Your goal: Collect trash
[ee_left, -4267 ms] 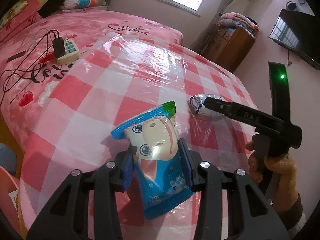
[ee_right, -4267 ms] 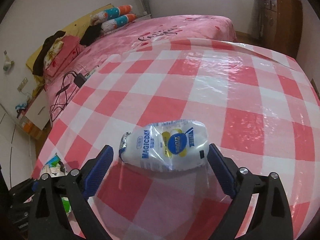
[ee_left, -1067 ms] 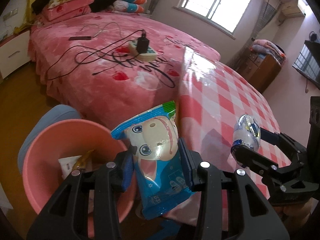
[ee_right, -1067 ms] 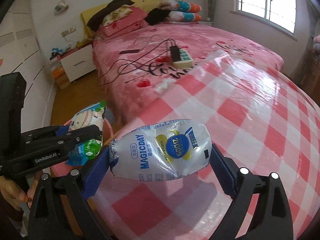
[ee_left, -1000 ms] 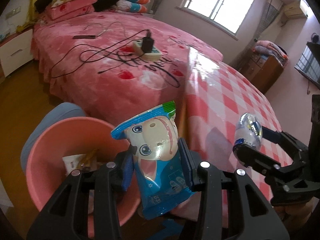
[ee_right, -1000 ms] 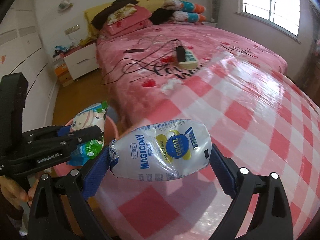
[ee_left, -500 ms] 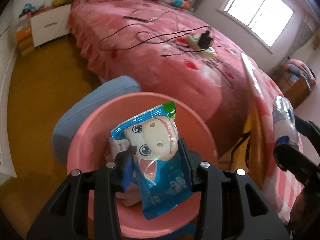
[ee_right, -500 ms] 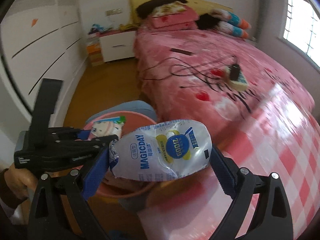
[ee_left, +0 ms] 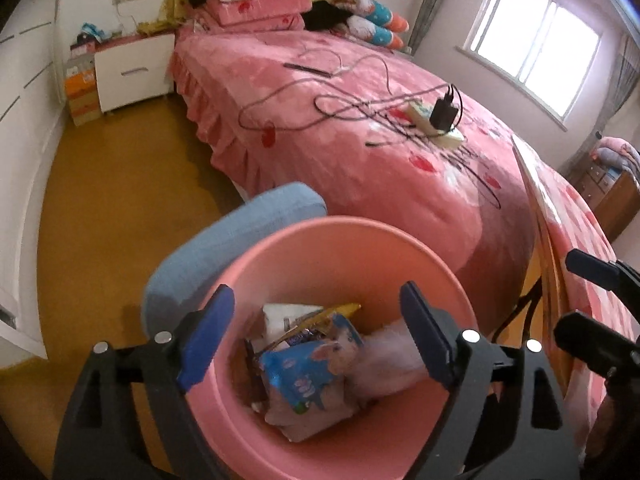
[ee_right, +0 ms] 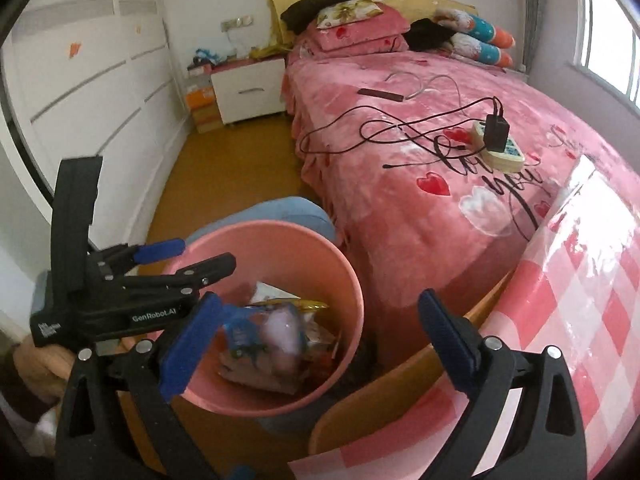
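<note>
A pink bin (ee_left: 316,240) stands on the floor beside the bed and holds several wrappers. The blue cartoon snack bag (ee_left: 310,364) lies in it, and a pale pouch (ee_right: 280,330), blurred, shows among the trash in the right wrist view. My left gripper (ee_left: 316,336) is open and empty right above the bin's mouth; it also shows in the right wrist view (ee_right: 192,256). My right gripper (ee_right: 320,338) is open and empty over the bin's (ee_right: 344,264) right side; its fingers (ee_left: 592,268) show at the right edge of the left wrist view.
A light blue stool (ee_left: 256,216) stands behind the bin. The pink bed (ee_left: 360,128) carries cables and a power strip (ee_left: 436,124). The checked table (ee_right: 592,300) with its wooden edge is at the right. A white nightstand (ee_left: 132,68) stands at the far wall.
Both grippers moved from the table to over the bin, opened and let go. The snack bag and the pouch have dropped into the bin.
</note>
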Action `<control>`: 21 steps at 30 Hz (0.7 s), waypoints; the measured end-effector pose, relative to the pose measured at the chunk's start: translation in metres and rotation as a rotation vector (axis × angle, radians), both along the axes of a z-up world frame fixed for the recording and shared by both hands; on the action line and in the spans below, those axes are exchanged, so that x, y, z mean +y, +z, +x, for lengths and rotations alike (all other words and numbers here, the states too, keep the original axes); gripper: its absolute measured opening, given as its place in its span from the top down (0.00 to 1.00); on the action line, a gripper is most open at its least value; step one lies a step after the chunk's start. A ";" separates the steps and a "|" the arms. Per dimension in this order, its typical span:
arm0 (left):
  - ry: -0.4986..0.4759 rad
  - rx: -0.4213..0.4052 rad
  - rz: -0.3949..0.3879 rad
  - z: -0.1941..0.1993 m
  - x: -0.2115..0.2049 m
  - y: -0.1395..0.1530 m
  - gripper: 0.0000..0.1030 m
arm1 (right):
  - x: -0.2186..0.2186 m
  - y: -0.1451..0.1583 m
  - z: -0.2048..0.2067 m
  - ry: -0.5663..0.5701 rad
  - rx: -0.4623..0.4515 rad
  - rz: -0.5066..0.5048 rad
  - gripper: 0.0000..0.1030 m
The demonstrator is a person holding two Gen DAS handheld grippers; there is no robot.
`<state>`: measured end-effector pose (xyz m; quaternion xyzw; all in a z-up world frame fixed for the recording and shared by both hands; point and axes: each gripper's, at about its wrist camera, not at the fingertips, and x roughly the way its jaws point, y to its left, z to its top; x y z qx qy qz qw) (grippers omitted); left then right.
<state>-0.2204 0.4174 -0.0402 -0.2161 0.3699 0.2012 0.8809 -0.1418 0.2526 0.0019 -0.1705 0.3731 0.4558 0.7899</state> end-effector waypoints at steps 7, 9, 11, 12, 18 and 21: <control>0.034 -0.026 0.083 -0.006 -0.003 0.019 0.10 | -0.029 0.008 0.017 -0.125 0.068 0.046 0.06; 0.022 -0.031 0.103 -0.004 -0.009 0.024 0.08 | -0.045 0.012 0.022 -0.177 0.072 0.051 0.06; 0.002 -0.030 0.135 0.001 -0.018 0.030 0.07 | -0.060 0.017 0.026 -0.227 0.066 0.058 0.06; -0.008 -0.028 0.160 0.006 -0.025 0.035 0.07 | -0.066 0.020 0.026 -0.248 0.056 0.061 0.06; -0.076 -0.075 0.211 0.030 -0.061 0.063 0.06 | -0.121 0.041 0.030 -0.400 -0.002 0.093 0.06; -0.121 -0.100 0.214 0.042 -0.083 0.076 0.04 | -0.153 0.050 0.032 -0.480 -0.031 0.105 0.06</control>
